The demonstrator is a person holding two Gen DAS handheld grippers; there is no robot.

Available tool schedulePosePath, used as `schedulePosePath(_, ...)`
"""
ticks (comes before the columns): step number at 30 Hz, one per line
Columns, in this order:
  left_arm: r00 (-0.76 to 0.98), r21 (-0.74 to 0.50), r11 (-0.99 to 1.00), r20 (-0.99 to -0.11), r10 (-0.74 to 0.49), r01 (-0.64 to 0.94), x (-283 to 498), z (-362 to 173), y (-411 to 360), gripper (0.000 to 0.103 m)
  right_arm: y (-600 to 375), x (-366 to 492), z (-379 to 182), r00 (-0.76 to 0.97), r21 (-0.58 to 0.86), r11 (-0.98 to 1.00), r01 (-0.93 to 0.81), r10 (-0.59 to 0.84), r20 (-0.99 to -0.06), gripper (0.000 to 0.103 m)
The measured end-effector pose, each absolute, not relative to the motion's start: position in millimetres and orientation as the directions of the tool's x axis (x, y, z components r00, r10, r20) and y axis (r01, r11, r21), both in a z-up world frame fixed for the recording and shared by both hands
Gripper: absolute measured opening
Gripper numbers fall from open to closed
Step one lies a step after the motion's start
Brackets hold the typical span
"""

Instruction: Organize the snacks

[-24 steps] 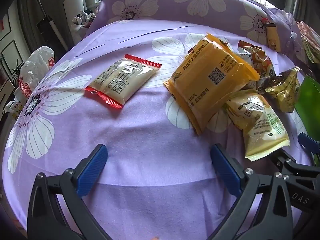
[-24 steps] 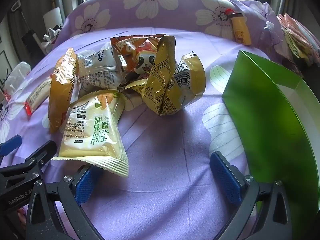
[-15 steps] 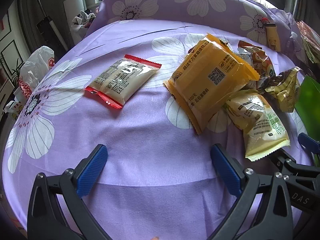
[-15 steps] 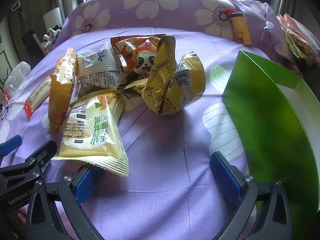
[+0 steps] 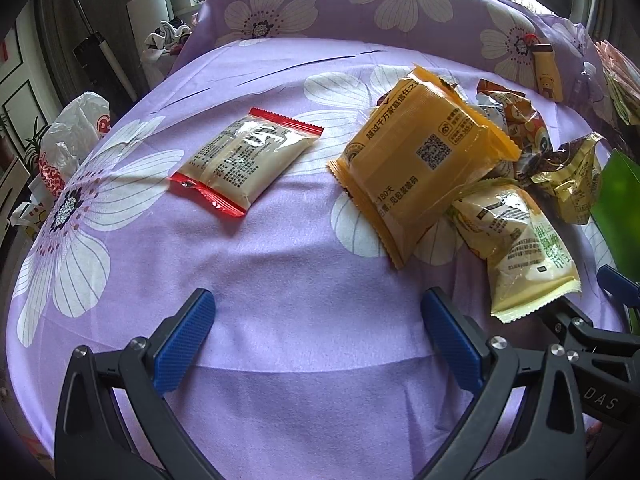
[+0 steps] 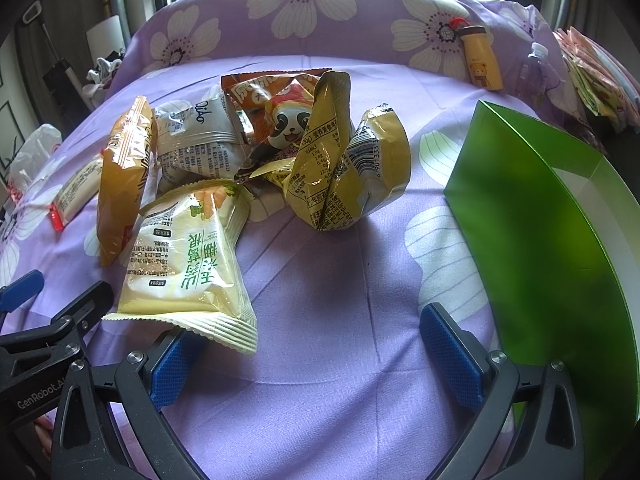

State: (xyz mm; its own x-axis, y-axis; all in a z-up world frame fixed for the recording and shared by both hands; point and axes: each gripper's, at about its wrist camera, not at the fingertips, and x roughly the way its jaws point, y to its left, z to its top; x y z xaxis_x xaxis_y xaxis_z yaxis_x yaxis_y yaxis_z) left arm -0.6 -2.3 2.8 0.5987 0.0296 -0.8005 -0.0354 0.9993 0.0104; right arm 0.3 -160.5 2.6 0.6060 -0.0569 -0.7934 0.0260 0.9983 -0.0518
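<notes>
Flowered purple cloth [image 5: 280, 280], white plastic bag [image 5: 76, 128], clear bottle [image 6: 534, 68]

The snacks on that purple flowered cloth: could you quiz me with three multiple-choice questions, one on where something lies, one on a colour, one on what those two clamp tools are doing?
1. Where does the red-edged packet lie?
A. alone, left of the pile
B. inside the green box
C. under the orange packet

2. What colour is the box right of the pile?
A. blue
B. green
C. red

3. How do the jaws of the left gripper and right gripper stand?
A. both shut on packets
B. one open, one shut
C. both wide open, holding nothing

Answers: 1 A, cloth shows all round it, apart from the orange packet. 2 B, its outer wall is bright green. 3 C, only bare cloth lies between each pair of blue pads.
</notes>
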Motion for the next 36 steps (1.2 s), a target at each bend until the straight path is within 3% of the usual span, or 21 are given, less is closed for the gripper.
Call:
schedulePosePath(7, 0.585, 0.015, 0.997, -0.809, 0.057, -0.076, -1, 4, 0, 0.103, -159, 2, 0, 0.597, -0.057, 0.998, 0.028, -0.063, -0.8, 0.103)
schedulePosePath(13, 0.577, -0.041, 0.998, -0.817, -0.003, -0.054, -8, 14, 6, 0.101, -161, 4, 6, 0.6, -0.034, 0.999, 0.029, -0.045, -0.799, 0.103)
schedulePosePath(21, 0.674, -0.113, 0.993, -0.736, -0.07, -0.02, -18, 86, 15, 0.102, -168, -27, 84, 0.689, 0.054, 0.998, -0.016, 0.05, -0.723, 0.103)
schedulePosePath(27, 0.707, -0.166, 0.986, -0.696, -0.124, 0.009, 0, 129, 8, 0.102, -175, -6, 130, 0.684, 0.258, 0.964, -0.071, 0.235, -0.69, 0.103)
schedulePosePath(32, 0.699, -0.226, 0.973, -0.688, -0.198, 0.053, -3, 104, 9, 0.101, -179, -3, 113, 0.715, 0.266, 0.958, -0.111, 0.263, -0.648, 0.103)
schedulePosePath(36, 0.644, -0.232, 0.971, -0.736, -0.209, 0.049, 1, 80, 12, 0.097, -181, 6, 84, 0.654, 0.231, 0.97, -0.071, 0.22, -0.724, 0.102)
